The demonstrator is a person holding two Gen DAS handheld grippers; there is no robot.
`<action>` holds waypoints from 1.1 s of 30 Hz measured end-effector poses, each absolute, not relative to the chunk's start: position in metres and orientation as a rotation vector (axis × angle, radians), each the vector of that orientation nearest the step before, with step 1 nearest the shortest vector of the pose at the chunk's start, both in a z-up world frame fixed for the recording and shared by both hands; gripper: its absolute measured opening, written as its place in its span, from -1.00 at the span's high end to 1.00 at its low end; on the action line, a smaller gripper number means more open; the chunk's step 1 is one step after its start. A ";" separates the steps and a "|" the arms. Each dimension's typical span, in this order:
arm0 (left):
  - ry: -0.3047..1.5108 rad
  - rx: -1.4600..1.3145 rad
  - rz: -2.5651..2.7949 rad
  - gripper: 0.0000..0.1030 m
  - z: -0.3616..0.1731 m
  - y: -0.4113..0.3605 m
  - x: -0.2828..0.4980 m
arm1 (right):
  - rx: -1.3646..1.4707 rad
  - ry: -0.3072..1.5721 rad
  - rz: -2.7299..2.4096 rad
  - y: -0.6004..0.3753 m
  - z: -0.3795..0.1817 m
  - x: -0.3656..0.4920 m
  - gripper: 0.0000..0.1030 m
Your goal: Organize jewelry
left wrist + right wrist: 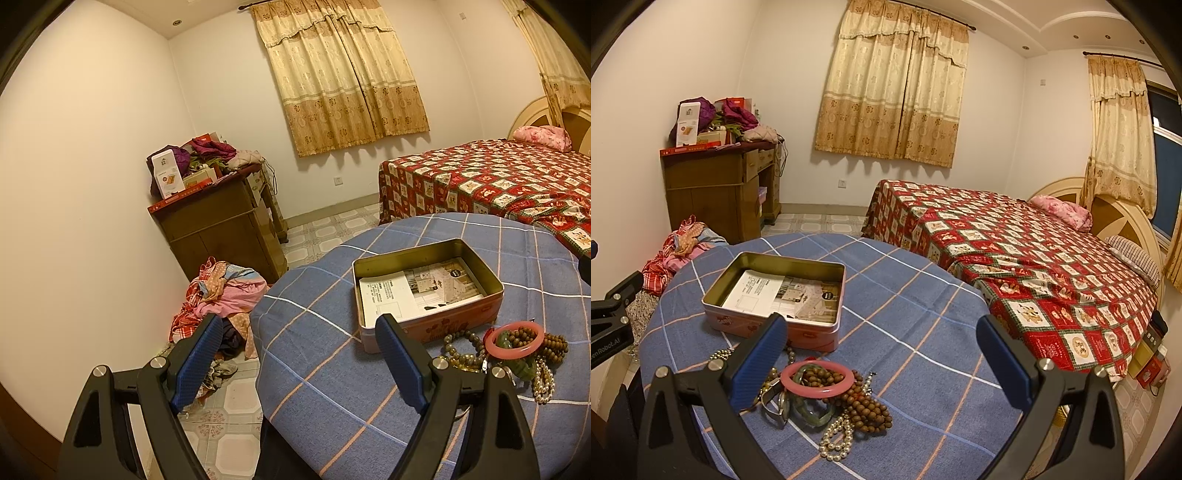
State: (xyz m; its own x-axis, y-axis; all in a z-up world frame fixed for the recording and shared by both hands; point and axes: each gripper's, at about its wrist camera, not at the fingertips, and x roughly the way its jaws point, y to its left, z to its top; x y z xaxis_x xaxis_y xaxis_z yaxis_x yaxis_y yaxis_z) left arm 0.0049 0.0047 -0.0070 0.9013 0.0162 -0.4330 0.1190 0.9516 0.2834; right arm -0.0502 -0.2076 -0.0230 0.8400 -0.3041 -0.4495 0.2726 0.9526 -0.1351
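An open pink tin box (436, 325) (764, 325) lined with a printed leaflet sits on a round table under a blue checked cloth (332, 387) (905, 332). Beside it lies a heap of jewelry: a pink bangle (513, 339) (822, 389), a green jade bangle (812, 413), brown wooden beads (554, 345) (871, 411), a pearl string (543, 384) (836, 441) and grey-green beads (465, 343). My left gripper (299, 354) is open and empty, left of the heap. My right gripper (882, 354) is open and empty, above the heap.
A bed with a red patterned cover (1034, 266) (498, 177) stands right of the table. A wooden desk piled with boxes and clothes (221, 214) (713, 184) stands at the far wall. Clothes lie heaped on the tiled floor (221, 295) (676, 251).
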 end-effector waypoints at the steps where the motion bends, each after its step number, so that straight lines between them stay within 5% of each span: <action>1: 0.448 0.312 -0.054 -0.65 -0.008 0.004 0.005 | -0.068 0.486 -0.306 -0.207 -0.021 -0.050 -1.00; 33: 0.623 0.350 -0.208 -0.65 -0.094 -0.035 0.038 | -0.023 0.670 -0.292 -0.231 -0.099 -0.021 -0.99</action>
State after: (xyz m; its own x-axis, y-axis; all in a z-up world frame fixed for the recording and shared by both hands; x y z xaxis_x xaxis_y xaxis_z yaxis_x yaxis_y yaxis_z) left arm 0.0385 -0.0349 -0.0937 0.7944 -0.0849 -0.6014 0.2930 0.9209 0.2571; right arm -0.0211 -0.2313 -0.0988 0.7448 -0.2740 -0.6085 0.2593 0.9590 -0.1145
